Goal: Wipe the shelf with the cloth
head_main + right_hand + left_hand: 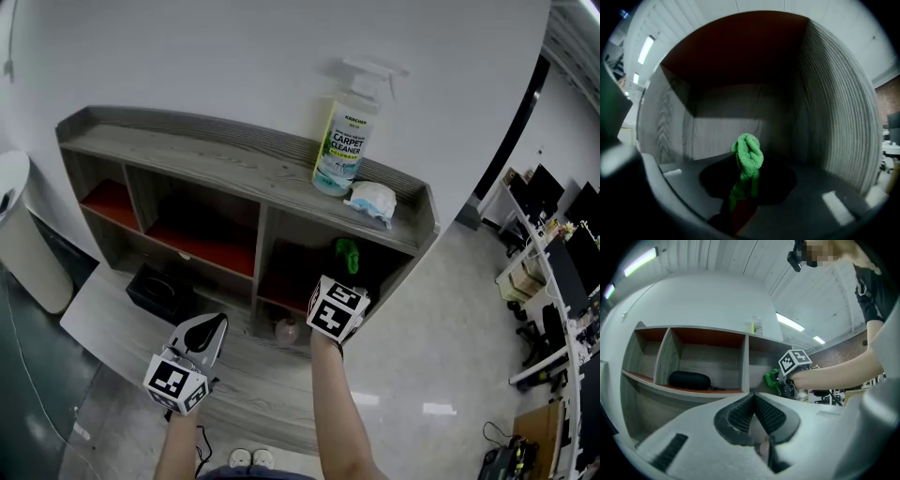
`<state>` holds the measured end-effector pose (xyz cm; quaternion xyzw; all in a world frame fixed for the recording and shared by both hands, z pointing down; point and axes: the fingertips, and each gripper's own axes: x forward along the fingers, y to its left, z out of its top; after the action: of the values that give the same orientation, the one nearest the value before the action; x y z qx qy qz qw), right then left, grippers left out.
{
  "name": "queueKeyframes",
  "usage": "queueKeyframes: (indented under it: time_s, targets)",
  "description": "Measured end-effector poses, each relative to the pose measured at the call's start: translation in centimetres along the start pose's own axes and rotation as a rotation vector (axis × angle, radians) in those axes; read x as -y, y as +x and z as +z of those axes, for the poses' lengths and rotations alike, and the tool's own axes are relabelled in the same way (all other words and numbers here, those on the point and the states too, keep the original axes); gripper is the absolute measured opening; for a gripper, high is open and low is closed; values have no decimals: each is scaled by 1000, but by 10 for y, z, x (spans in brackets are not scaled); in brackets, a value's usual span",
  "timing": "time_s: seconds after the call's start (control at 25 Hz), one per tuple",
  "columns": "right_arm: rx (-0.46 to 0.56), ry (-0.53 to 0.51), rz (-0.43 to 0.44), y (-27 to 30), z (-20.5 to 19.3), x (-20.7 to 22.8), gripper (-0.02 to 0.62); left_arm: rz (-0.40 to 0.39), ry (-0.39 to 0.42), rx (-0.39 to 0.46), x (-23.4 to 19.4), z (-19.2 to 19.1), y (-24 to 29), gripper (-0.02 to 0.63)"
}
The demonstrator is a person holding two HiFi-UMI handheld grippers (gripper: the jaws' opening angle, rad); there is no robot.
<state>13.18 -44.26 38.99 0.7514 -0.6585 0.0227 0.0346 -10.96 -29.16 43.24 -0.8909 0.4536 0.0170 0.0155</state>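
The right gripper reaches into the grey wood-grain shelf unit with red-lined compartments, clenched on a bunched green knitted cloth.
The shelf unit stands against a white wall. Near the right end of its top board stands a clear spray bottle of carpet cleaner. The left gripper hangs low in front of the unit, jaws pressed together with nothing between them. A black oblong pouch lies in a left-hand compartment. A crumpled white wad sits just beside the bottle, nearer the top board's right front corner. The cloth pokes upright from the right jaws inside the upper right compartment. Whether it touches the board cannot be told.
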Motion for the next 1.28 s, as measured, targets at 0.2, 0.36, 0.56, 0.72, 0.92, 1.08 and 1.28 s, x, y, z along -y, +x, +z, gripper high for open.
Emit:
queueKeyframes:
  time_s: [0.2, 0.36, 0.56, 0.72, 0.92, 1.08, 1.28]
  targets:
    - [-28, -170, 301, 6, -9, -93, 103, 30, 2, -6, -6, 0, -10, -2]
    - [-148, -232, 337, 22, -32, -123, 103, 68, 9, -13, -15, 0, -24, -2]
    - [-191, -209, 228, 33, -43, -92, 103, 87, 10, -16, -20, 0, -31, -2]
    - [-135, -149, 85, 23, -32, -43, 103, 60, 12, -15, -13, 0, -22, -2]
    - [-99, -68, 1, 14, -22, 0, 103, 10, 14, -14, 3, 1, -8, -2]
    - [-64, -51, 42, 2, -18, -5, 103, -13, 17, -7, 14, 4, -3, -2]
    - [51, 8, 112, -42, 11, -10, 101, -32, 22, 11, 23, 11, 1, -2]
